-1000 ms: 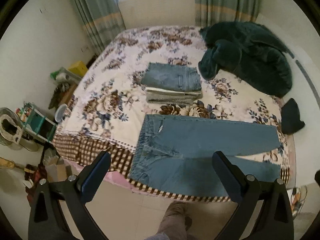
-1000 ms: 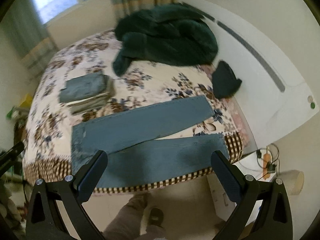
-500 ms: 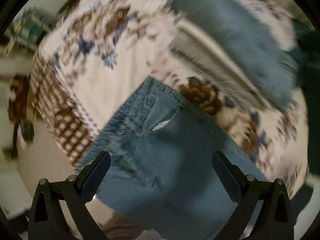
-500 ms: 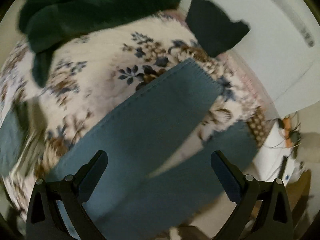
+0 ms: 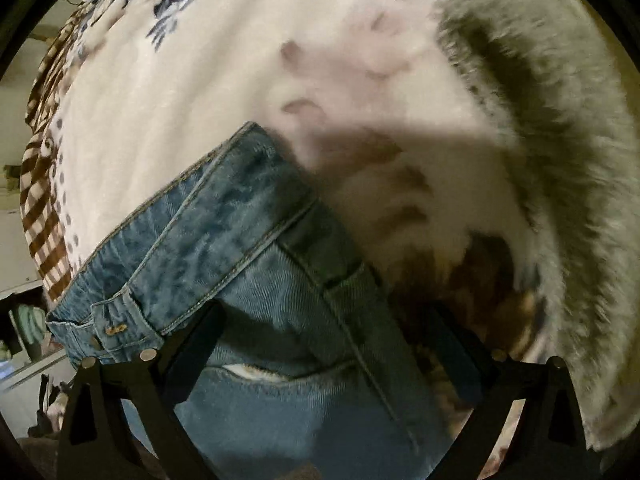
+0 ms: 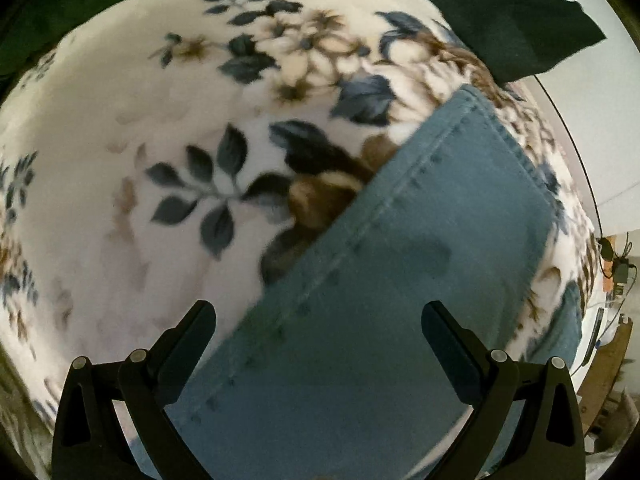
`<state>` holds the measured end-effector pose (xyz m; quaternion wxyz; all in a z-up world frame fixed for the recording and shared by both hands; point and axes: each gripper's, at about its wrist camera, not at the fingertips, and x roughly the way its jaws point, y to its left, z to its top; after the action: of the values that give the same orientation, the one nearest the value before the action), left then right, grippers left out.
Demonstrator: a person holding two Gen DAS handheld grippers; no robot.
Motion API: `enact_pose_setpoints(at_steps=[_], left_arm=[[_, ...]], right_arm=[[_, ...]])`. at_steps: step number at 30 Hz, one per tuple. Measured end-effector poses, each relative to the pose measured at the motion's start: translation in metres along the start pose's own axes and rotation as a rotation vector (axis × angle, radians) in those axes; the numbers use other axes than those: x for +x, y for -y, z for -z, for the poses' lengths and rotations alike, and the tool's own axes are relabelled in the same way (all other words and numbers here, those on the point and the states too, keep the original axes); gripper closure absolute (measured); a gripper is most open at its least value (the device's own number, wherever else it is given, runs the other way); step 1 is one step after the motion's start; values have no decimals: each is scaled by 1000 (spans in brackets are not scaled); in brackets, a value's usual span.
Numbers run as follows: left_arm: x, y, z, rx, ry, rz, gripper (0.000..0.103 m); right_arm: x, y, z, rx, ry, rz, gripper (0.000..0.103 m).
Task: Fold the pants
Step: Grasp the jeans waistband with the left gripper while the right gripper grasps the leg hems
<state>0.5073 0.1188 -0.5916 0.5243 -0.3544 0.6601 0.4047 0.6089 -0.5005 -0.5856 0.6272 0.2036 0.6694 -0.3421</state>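
Blue jeans lie flat on the floral blanket. The left wrist view shows their waistband corner (image 5: pixel 224 224) with a belt loop and a pocket slit, very close. My left gripper (image 5: pixel 320 320) is open, low over the waistband's far corner, fingers astride it. The right wrist view shows the far leg's hem end (image 6: pixel 452 216). My right gripper (image 6: pixel 320 316) is open, low over that leg near the hem, its left finger (image 6: pixel 188 332) over the blanket beside the leg's far edge.
The white floral blanket (image 6: pixel 120 140) covers the bed. A grey folded garment's edge (image 5: pixel 560 140) lies just beyond the waistband. A dark green cloth (image 6: pixel 500 12) lies beyond the hem. The checked blanket border (image 5: pixel 44 184) drops off at the bed's left side.
Both grippers have dropped from well above the bed to just over the jeans, the left toward the waistband corner, the right toward the far leg's hem. Both stay open.
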Motion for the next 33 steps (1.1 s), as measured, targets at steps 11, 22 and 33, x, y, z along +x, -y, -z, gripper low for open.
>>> enact_pose_setpoints(at_steps=[11, 22, 33], left_arm=[[-68, -11, 48, 150, 154, 223, 89], [-141, -145, 113, 118, 249, 556, 90], [-78, -309, 162, 101, 201, 550, 90]], right_arm=[[14, 2, -4, -4, -75, -62, 89], [-77, 103, 48, -30, 83, -272, 98], [-95, 275, 140, -48, 95, -291, 98]])
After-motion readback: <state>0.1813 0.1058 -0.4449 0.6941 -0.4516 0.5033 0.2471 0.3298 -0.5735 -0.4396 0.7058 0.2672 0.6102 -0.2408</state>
